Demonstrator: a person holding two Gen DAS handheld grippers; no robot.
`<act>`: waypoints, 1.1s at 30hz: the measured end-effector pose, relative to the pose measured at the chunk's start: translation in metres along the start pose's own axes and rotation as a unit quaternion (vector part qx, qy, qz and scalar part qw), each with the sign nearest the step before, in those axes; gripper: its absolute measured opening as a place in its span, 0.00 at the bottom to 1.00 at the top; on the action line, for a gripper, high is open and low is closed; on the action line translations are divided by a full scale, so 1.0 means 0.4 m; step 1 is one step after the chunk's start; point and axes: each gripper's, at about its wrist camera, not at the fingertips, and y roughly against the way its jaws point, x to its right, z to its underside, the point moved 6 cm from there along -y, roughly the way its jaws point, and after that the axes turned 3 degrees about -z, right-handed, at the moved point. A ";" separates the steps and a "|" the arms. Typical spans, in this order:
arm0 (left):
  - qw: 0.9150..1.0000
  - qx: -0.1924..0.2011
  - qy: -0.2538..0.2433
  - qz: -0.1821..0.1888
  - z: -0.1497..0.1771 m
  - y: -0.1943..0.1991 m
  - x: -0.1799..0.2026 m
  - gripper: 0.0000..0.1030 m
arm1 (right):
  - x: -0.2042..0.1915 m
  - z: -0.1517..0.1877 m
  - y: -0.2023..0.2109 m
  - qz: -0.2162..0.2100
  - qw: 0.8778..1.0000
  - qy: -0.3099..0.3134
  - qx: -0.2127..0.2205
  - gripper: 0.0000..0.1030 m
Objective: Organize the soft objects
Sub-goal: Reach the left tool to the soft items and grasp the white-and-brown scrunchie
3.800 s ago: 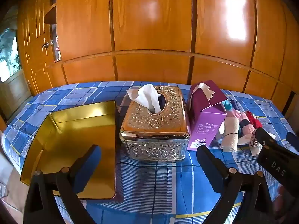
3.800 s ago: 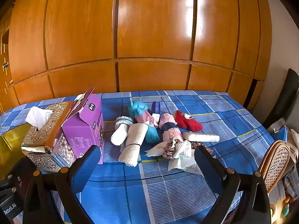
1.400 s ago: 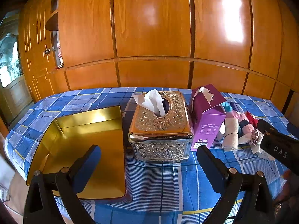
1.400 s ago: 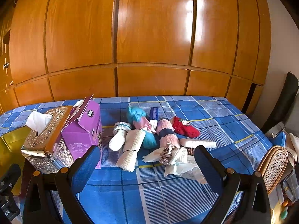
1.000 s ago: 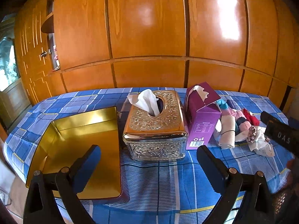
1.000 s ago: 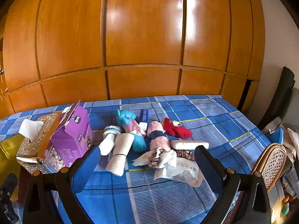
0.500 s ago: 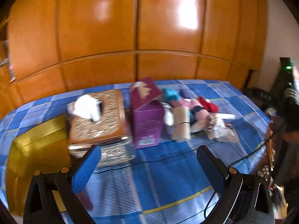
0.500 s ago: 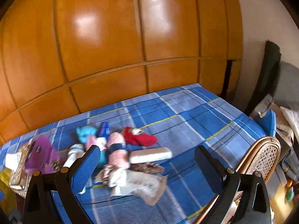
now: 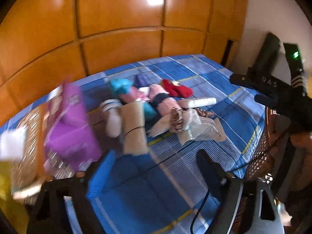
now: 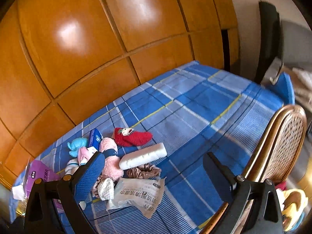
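Observation:
A heap of soft things lies on the blue checked cloth (image 9: 214,89): a teal sock (image 9: 120,84), a red sock (image 9: 176,89), a pink roll (image 9: 165,102), a beige rolled towel (image 9: 134,128), a white sock (image 9: 113,118) and a white bar (image 9: 198,102). My left gripper (image 9: 156,173) hovers in front of the heap, its jaws closing with nothing between them. My right gripper (image 10: 154,173) stands open above a wipes packet (image 10: 140,193), gripping nothing. Beyond it lie the red sock (image 10: 132,136), white bar (image 10: 143,156), pink roll (image 10: 110,156) and a brown scrunchie (image 10: 144,170).
A purple carton (image 9: 70,128) and an ornate tissue box (image 9: 29,146) stand left of the heap, blurred, with a gold tray (image 9: 5,195) at the far left edge. A wicker chair (image 10: 278,146) stands at the table's right side. Wooden panels (image 10: 117,39) rise behind the table.
Both views have swung to the right and tilted. The left view has left the tray and tissue box for the heap, and its fingers stand closer together. The right view now reaches the wicker chair.

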 end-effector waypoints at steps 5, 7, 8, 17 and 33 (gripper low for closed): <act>0.998 0.003 -0.055 0.003 -0.056 -0.085 0.068 0.76 | 0.015 -0.002 -0.003 -0.015 1.000 -0.023 0.001 0.99; 0.998 0.002 -0.071 0.002 -0.070 -0.117 0.094 0.82 | 0.023 -0.002 -0.002 -0.020 0.999 -0.037 0.003 0.99; 0.997 0.002 -0.075 0.000 -0.076 -0.134 0.104 0.87 | 0.027 -0.002 -0.004 -0.021 0.999 -0.043 0.002 0.99; 0.997 -0.052 -0.031 0.055 -0.099 -0.282 0.119 0.41 | 0.034 -0.004 -0.006 -0.026 0.998 -0.052 0.001 0.99; 0.994 0.043 0.091 0.051 -0.350 -0.075 -0.118 0.37 | 0.010 0.007 -0.023 -0.017 0.999 -0.019 -0.022 0.94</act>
